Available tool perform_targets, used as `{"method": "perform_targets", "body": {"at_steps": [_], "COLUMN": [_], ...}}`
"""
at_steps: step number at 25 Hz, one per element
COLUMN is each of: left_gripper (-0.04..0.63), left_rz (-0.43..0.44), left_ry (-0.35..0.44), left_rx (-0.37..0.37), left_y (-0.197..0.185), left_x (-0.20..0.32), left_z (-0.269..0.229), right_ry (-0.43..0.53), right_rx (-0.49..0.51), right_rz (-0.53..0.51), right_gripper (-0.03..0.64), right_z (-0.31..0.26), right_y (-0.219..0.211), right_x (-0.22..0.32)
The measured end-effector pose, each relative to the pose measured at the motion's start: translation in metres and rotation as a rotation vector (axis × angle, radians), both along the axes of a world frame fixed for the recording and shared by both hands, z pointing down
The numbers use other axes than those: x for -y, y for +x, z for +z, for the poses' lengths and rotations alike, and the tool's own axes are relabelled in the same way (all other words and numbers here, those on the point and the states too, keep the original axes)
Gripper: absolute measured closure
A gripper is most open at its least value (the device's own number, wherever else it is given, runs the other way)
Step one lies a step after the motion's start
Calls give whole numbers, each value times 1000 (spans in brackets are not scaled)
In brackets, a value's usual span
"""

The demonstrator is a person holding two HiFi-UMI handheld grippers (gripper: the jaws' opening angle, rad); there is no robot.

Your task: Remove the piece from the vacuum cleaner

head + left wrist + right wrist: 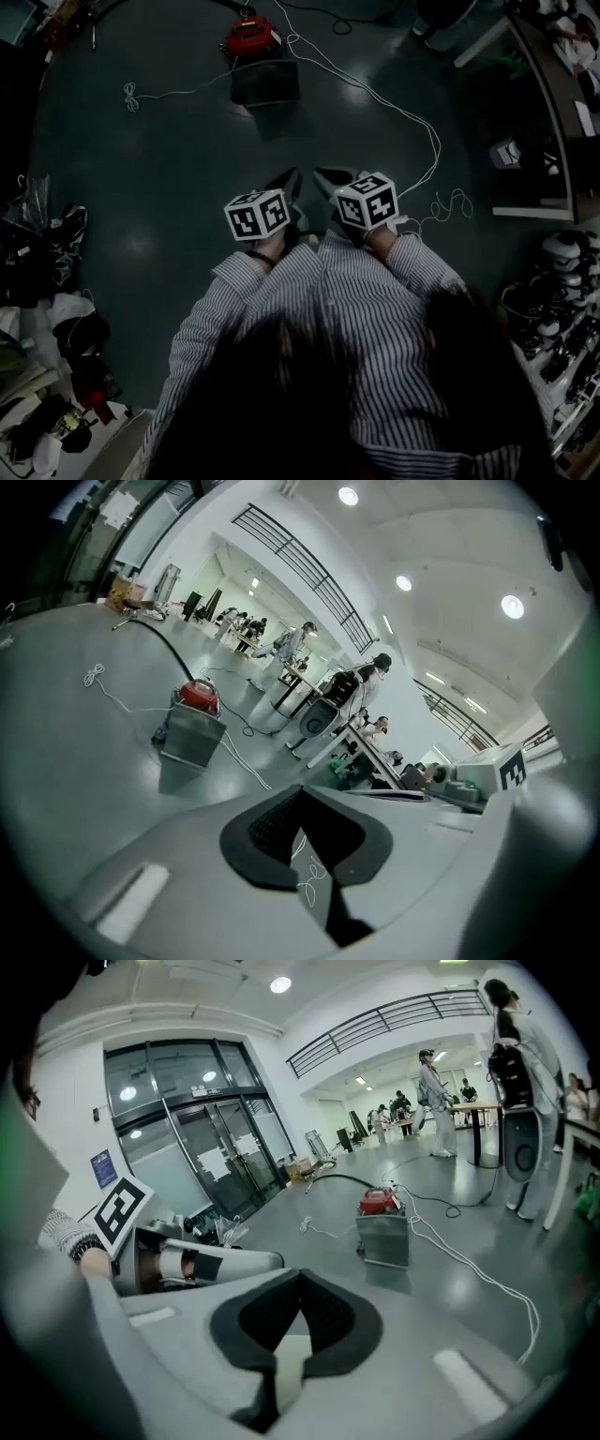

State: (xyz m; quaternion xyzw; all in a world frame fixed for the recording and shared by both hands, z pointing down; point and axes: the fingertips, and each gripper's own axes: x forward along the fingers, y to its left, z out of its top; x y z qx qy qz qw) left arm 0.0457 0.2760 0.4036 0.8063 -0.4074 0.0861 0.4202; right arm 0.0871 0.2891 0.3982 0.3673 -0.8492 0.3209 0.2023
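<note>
While the vacuum cleaner [255,58] is sitting untouched on the floor [169,159] at upper middle, the left gripper [286,187] is hanging below it, clenched on nothing, and the right gripper [330,183] is doing likewise. Seemingly the whole job is waiting: approaching, gripping, pulling the piece.

Vacuum [249,37]: red top, silver-grey body.
Cord [375,97]: white.
Floor [169,159]: dark grey-green.
Shirt [356,309]: white with thin dark stripes.
Cubes [256,215]: white, black square markers.
</note>
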Motion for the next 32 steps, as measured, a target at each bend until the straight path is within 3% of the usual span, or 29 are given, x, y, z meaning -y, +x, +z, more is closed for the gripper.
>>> {"method": "perform_targets", "body": {"at_steps": [8,20,27,32], "left_gripper": [592,592,592,592], "left_rz": [-34,25,114,102], "left_ry": [-44,-17,-66,-78], "left_rx": [-7,-3,-27,-26], "left_y": [-29,-95,-90,-90], "left_x": [84,299,325,348], "left_z": [22,3,26,36], "right_ry": [-13,-3,-83,-93], "right_rx": [-5,-22,-51,-67], "right_rz": [5,61,42,45], "right_gripper": [615,615,614,614], "right_z": [14,4,22,32], "right_y": [-21,-86,-100,-94], "right_x": [86,291,321,338]}}
